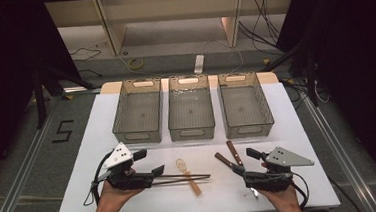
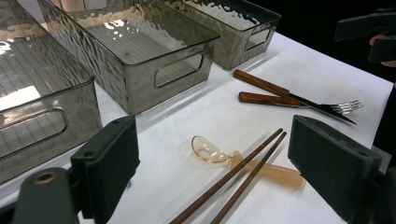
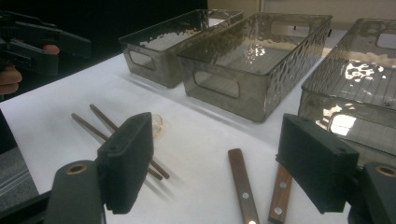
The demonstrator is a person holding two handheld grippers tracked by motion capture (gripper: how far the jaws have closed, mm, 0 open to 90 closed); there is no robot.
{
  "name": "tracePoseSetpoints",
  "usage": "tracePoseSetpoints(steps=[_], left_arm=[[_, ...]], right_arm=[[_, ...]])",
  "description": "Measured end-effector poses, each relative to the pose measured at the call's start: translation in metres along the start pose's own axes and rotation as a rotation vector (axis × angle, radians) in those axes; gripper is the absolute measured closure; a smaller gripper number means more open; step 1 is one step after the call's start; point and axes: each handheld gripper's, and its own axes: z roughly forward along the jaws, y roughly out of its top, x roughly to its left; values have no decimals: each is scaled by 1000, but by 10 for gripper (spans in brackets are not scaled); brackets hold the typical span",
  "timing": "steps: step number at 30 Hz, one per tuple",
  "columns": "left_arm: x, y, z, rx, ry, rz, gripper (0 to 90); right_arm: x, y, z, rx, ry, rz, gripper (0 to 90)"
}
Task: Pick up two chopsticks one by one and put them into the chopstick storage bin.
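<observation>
Both jaws wide — left gripper point(image 1: 150, 161) over the chopsticks point(image 1: 186, 178) and spoon point(image 1: 188, 176), right gripper point(image 1: 244, 161) over the knife point(image 1: 225, 159) and fork point(image 1: 234, 153), gripping nothing.

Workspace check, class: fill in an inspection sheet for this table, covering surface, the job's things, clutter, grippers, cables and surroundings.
Surface: white table top, flat and bare between items.
Job's things: pair of chopsticks lying across a translucent spoon; wooden-handled knife and fork side by side; three clear bins in a row, all empty.
Clutter: nothing seen.
Grippers: left gripper open, at the chopsticks' near ends; right gripper open, by the cutlery handles; neither holds anything.
Cables: one trails from each gripper; more lie on the floor beyond the table.
Surroundings: dark room, wooden frame behind, a taped "5" on the floor.
</observation>
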Motion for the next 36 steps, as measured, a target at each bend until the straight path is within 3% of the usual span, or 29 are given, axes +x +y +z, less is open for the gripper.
tracePoseSetpoints(steps=[6, 8, 13, 17, 20, 29, 32, 33, 36], left_arm=[[0, 0, 1, 9, 3, 3, 155], [0, 2, 1, 23, 14, 25, 155], [1, 3, 3, 54, 2, 19, 155], [-1, 5, 5, 75, -2, 35, 156], [-2, 11, 9, 130, -2, 45, 155], [-5, 26, 14, 234, -17, 81, 156], [-3, 28, 23, 307, -37, 100, 159], [-3, 28, 23, 307, -37, 100, 160], [-5, 30, 34, 382, -38, 143, 164]], right_arm=[[0, 0, 0, 3, -1, 2, 273], [0, 0, 0, 6, -5, 3, 275], [-2, 0, 0, 12, -14, 8, 277], [-2, 0, 0, 12, -10, 10, 277], [-2, 0, 0, 18, -12, 12, 278], [-3, 0, 1, 23, -13, 24, 279], [-3, 0, 2, 26, -11, 23, 278], [-3, 0, 2, 25, -10, 23, 279], [-3, 0, 2, 28, -7, 23, 279]])
